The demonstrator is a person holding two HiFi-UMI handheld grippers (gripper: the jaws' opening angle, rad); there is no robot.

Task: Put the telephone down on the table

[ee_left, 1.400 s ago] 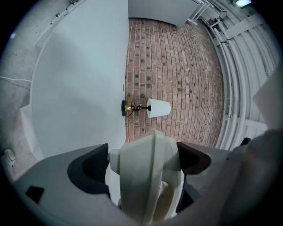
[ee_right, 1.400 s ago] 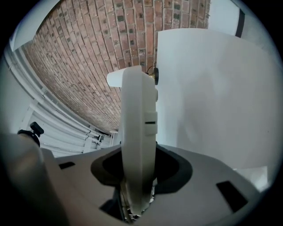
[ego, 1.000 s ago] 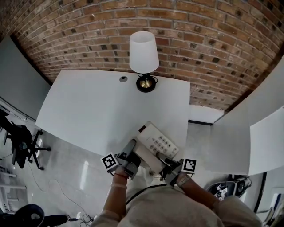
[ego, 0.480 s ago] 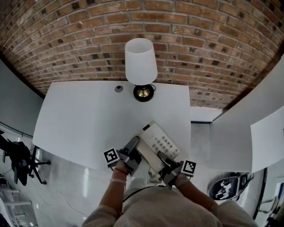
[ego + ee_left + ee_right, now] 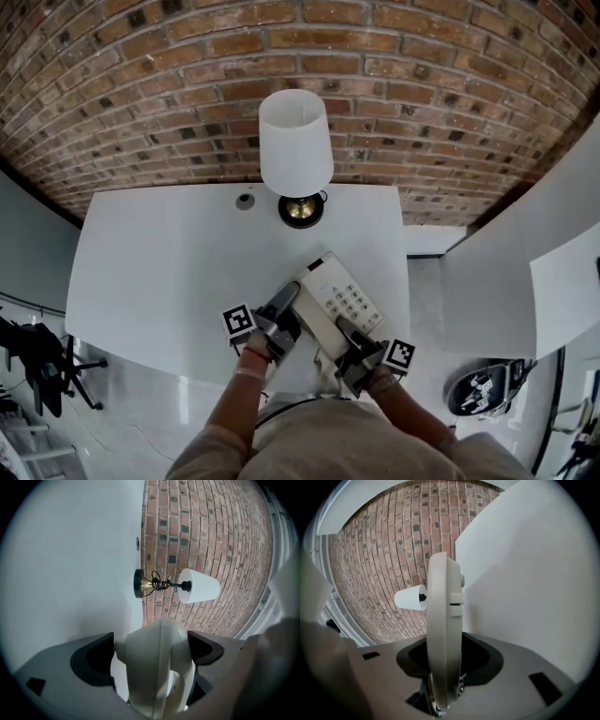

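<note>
Telephone (image 5: 339, 298): cream desk set, keypad face up, carried between both tongs over the near edge of the white worktop (image 5: 169, 253); whether it touches the surface cannot be told.
Left tongs (image 5: 287, 302): jaws set moderately wide and clamped on the rounded end of the handset (image 5: 157, 667), which fills the gap between them.
Right tongs (image 5: 343, 330): jaws only narrowly apart, clamped on the thin rim of the telephone's body, which that view shows edge-on.
Long axis: diagonal in the head view. The far corner lies ahead of the left tongs, and the keypad end lies ahead of and to the right of the right tongs.
Lamp (image 5: 296, 155): straight ahead of both tongs at the far edge of the worktop, white shade over a dark round foot, well apart from the telephone.
Round port (image 5: 245, 200): just left of the lamp's foot.
Brick wall (image 5: 422, 94): behind the worktop.
</note>
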